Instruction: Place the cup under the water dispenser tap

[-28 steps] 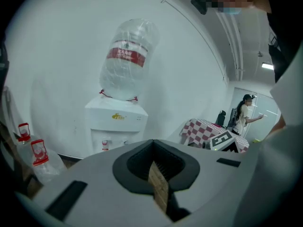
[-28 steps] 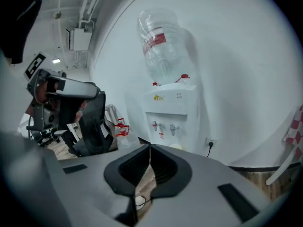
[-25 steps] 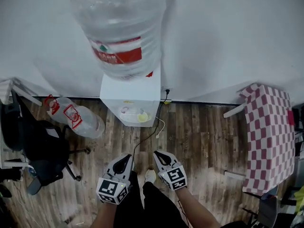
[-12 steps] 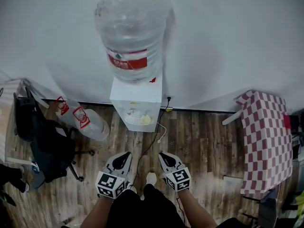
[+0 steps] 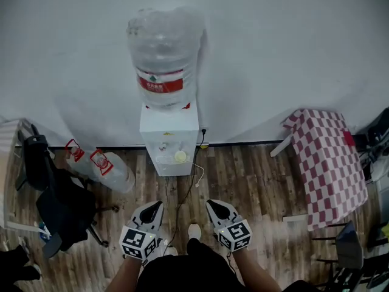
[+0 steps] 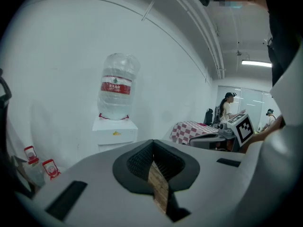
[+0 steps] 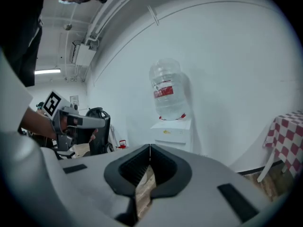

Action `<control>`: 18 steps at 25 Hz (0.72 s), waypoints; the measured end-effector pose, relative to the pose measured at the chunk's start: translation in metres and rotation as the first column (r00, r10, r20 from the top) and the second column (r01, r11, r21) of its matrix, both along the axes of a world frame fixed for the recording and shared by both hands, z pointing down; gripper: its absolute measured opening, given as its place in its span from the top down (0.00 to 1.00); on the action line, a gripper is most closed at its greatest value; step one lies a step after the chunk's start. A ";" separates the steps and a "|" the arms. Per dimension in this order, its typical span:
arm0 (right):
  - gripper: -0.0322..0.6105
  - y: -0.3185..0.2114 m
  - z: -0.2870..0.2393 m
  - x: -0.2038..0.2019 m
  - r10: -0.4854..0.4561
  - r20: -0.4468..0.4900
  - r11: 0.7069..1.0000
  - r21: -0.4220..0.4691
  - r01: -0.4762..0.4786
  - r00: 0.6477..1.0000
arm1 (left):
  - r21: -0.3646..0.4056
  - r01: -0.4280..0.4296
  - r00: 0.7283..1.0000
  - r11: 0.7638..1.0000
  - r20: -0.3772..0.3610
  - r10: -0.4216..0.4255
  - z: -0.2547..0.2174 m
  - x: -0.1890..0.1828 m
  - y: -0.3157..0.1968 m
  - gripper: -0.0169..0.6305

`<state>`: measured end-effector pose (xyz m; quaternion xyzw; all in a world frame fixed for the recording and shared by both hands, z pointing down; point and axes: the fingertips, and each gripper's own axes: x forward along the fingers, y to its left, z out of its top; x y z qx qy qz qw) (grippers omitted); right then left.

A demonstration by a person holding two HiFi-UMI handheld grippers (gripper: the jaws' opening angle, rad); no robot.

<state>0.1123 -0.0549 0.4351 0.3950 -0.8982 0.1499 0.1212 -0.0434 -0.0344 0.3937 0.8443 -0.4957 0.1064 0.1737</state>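
Note:
A white water dispenser (image 5: 169, 140) stands against the wall with a big clear bottle (image 5: 163, 56) on top. A pale yellow cup (image 5: 180, 156) sits in its front recess, below the taps. My left gripper (image 5: 154, 206) and right gripper (image 5: 214, 205) hover side by side over the wood floor, well short of the dispenser. Both are shut and hold nothing. In the left gripper view the jaws meet at the gripper (image 6: 152, 144) tip, with the dispenser (image 6: 115, 130) far ahead. The right gripper (image 7: 150, 148) view shows the same, with the dispenser (image 7: 172, 130) beyond.
Two empty water bottles (image 5: 100, 163) lie on the floor left of the dispenser, beside a black office chair (image 5: 58, 193). A table with a red-checked cloth (image 5: 331, 163) stands at the right. A cable (image 5: 188, 187) runs across the floor. People (image 6: 226, 110) stand far off.
The view has drawn back, so the dispenser looks smaller and farther. Both grippers have risen a little and stay shut and side by side.

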 end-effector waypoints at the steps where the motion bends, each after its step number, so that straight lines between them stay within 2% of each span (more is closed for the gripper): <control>1: 0.91 0.011 -0.007 -0.002 0.010 0.012 1.000 0.001 -0.010 1.000 | 0.006 0.003 1.000 1.000 -0.003 -0.003 -0.002 -0.006 0.009 0.95; 9: 0.92 0.097 -0.036 -0.014 0.114 0.060 0.993 0.008 -0.115 0.992 | 0.045 0.007 0.999 0.999 -0.036 -0.005 -0.009 -0.045 0.077 0.95; 14: 0.91 0.131 -0.055 -0.028 0.119 0.068 0.992 0.030 -0.121 0.991 | 0.047 0.022 0.996 0.999 -0.083 -0.018 -0.011 -0.062 0.105 0.95; 18: 0.92 0.143 -0.068 -0.036 0.123 0.085 0.991 0.051 -0.127 0.989 | 0.075 0.009 0.997 0.997 -0.083 -0.003 -0.022 -0.066 0.115 0.95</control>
